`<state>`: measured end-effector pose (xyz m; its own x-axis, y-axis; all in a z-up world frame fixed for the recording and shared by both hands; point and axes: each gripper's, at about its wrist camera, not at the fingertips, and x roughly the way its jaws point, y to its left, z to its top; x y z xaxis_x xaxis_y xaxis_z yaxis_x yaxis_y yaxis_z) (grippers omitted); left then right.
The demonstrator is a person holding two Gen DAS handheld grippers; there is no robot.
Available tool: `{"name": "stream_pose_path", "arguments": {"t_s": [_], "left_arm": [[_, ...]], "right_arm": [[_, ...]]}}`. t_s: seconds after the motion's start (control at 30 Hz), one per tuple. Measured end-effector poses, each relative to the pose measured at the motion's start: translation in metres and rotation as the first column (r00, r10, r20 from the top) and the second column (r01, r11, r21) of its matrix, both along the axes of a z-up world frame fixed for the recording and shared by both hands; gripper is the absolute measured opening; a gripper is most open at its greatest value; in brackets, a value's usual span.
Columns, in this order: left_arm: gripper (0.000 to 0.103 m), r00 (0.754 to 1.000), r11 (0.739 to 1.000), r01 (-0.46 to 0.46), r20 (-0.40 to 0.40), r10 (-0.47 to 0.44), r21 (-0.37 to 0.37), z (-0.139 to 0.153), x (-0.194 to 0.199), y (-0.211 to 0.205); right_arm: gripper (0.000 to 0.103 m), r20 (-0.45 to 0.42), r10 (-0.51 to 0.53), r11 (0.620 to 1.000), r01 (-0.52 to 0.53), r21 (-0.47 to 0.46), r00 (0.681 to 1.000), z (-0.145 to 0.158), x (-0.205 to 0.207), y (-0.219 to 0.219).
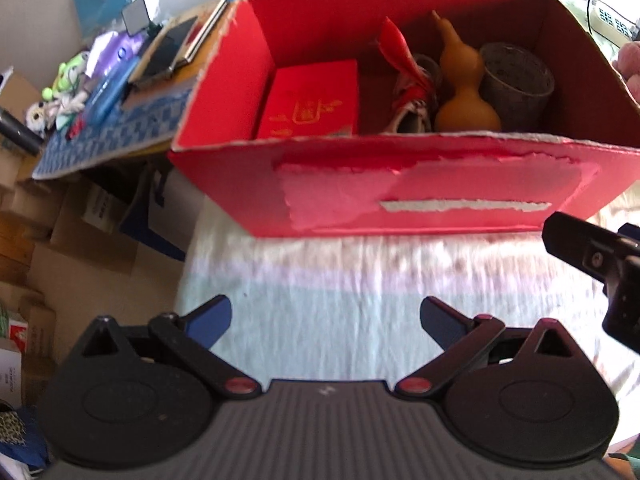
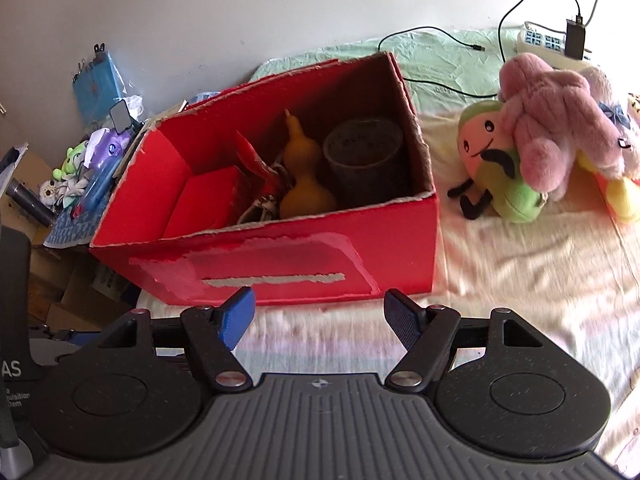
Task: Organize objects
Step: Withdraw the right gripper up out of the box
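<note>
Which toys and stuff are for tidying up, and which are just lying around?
For the job: torn red cardboard box, yellow-brown gourd inside it, pink fluffy plush toy, green pear-shaped plush.
Just lying about: white power strip, black cable, blue bag.

Daylight is washing over a pale bed sheet (image 2: 500, 280); a white wall (image 2: 280, 8) is standing behind, cardboard boxes (image 1: 60, 240) crowding the floor.

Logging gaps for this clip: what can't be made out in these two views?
- Red box floor, right wrist view: mostly hidden behind its near wall.
- Item between the red packet and gourd, left wrist view: red-and-white, partly hidden; identity unclear.
- Plush pile, right wrist view: cut off by the right edge.
- Clutter beside the bed, both views: too small and blurred.
</note>
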<state>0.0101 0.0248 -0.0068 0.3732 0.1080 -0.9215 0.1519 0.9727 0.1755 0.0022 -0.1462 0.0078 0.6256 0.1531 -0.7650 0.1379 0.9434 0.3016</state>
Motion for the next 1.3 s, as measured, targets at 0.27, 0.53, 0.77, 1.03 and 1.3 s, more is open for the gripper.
{"name": "stream_pose_path", "arguments": {"t_s": [0.27, 0.53, 0.77, 1.03, 1.3], "left_arm": [[0.1, 1.0, 1.0, -0.007, 0.018, 0.007, 0.015, 0.004, -0.008, -0.01], [0.1, 0.992, 0.999, -0.028, 0.125, 0.025, 0.02, 0.038, 0.005, -0.005], [0.1, 0.981, 1.0, -0.001, 0.194, -0.001, 0.009, 0.065, 0.024, -0.008], [0.1, 0.974, 0.999, 0.039, 0.221, -0.039, 0.006, 0.07, 0.049, -0.014], [0.1, 0.981, 0.998, 0.062, 0.187, -0.06, -0.004, 0.054, 0.067, -0.013]], "right_arm": [[0.074, 0.009, 0.014, 1.0, -0.015, 0.005, 1.0, 0.002, -0.002, -0.006], [0.074, 0.081, 0.003, 1.0, -0.004, 0.018, 0.997, 0.025, 0.003, -0.015], [0.074, 0.155, -0.019, 1.0, 0.018, 0.007, 0.988, 0.046, 0.016, -0.019], [0.074, 0.173, -0.048, 0.999, 0.05, -0.005, 0.984, 0.048, 0.039, -0.016], [0.074, 0.152, -0.054, 0.998, 0.057, -0.017, 0.987, 0.04, 0.056, -0.009]]}}
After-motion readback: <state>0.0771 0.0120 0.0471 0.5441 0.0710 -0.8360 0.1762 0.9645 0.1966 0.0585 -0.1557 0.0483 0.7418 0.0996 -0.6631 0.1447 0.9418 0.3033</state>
